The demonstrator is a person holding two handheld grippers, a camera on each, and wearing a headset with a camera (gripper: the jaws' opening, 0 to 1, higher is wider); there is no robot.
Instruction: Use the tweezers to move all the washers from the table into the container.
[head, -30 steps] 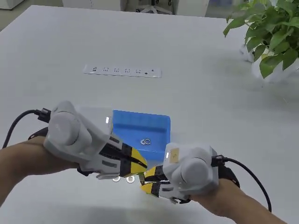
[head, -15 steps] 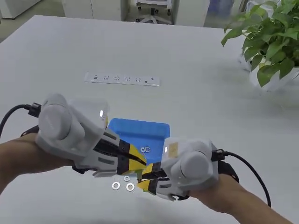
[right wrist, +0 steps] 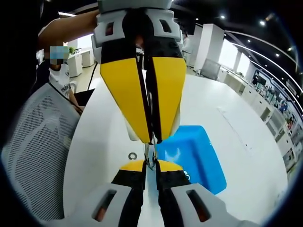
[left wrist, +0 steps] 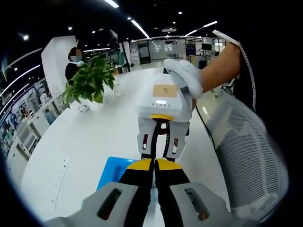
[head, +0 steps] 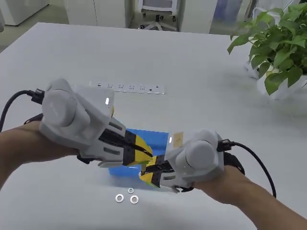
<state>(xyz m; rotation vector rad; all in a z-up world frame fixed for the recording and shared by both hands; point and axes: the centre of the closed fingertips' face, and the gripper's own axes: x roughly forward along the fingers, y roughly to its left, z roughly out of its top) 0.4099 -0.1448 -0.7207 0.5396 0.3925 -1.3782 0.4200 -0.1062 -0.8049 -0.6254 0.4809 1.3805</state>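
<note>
A: Grip state?
B: The left hand-held gripper (head: 144,155) and right hand-held gripper (head: 149,176) are both clamped on the tweezers (right wrist: 150,158).
A: And the work?
B: Three washers (head: 127,196) lie toward the bench (head: 216,110) near edge from the jaws, outside the container (head: 154,136); right judged nearer.

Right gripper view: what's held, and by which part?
Seemingly the tweezers: thin metal running between right gripper and left gripper, both shut on it, one per end. Which end is the tip, cannot tell.

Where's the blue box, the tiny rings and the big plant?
blue box (head: 154,136): head view, on the bare blue part near its far edge.
tiny rings (head: 119,198): head view, on the leftmost of three on the table.
big plant (head: 274,39): head view, on its green leaves.
</note>
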